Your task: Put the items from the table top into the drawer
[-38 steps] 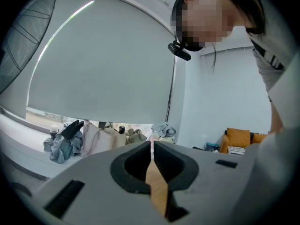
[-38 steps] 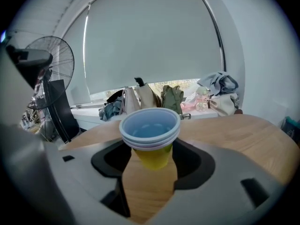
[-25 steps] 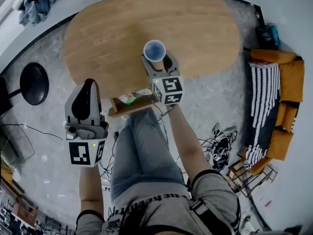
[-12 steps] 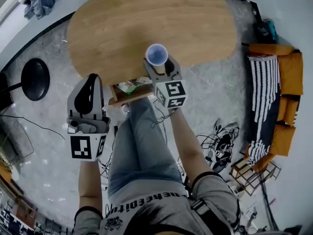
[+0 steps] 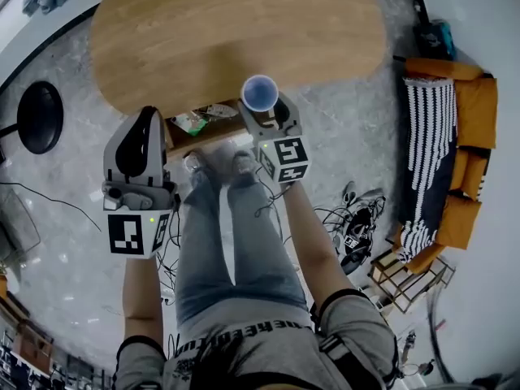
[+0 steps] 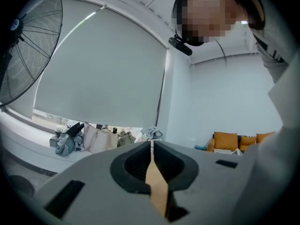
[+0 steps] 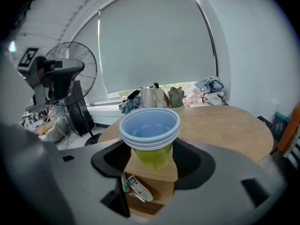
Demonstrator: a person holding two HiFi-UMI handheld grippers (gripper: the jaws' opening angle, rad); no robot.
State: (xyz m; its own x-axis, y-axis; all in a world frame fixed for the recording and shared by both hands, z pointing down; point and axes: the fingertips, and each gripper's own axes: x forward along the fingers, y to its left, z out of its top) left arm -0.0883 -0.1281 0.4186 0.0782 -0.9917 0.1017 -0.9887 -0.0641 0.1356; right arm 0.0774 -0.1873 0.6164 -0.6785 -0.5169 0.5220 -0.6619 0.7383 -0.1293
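A stack of nested cups [image 5: 260, 93], blue on the outside with a yellow-green one below [image 7: 151, 134], stands upright in my right gripper [image 5: 261, 106], which is shut on it. It hangs at the near edge of the oval wooden table [image 5: 236, 31], just right of the open wooden drawer [image 5: 210, 135]. Through the jaws I look down into that drawer [image 7: 154, 209], where a white remote control [image 7: 137, 188] lies. My left gripper [image 5: 145, 128] is held left of the drawer with its jaws together and nothing between them [image 6: 151, 146].
The person's legs [image 5: 227, 234] stand just below the drawer. A black fan base [image 5: 39, 117] is on the floor at the left, and the fan [image 7: 70, 74] shows beyond the table. Cables [image 5: 349, 226] and an orange sofa [image 5: 467, 136] lie to the right.
Both grippers have drawn back from the table toward the person. The cups, earlier above the tabletop, are now at its near edge, and more of the open drawer shows.
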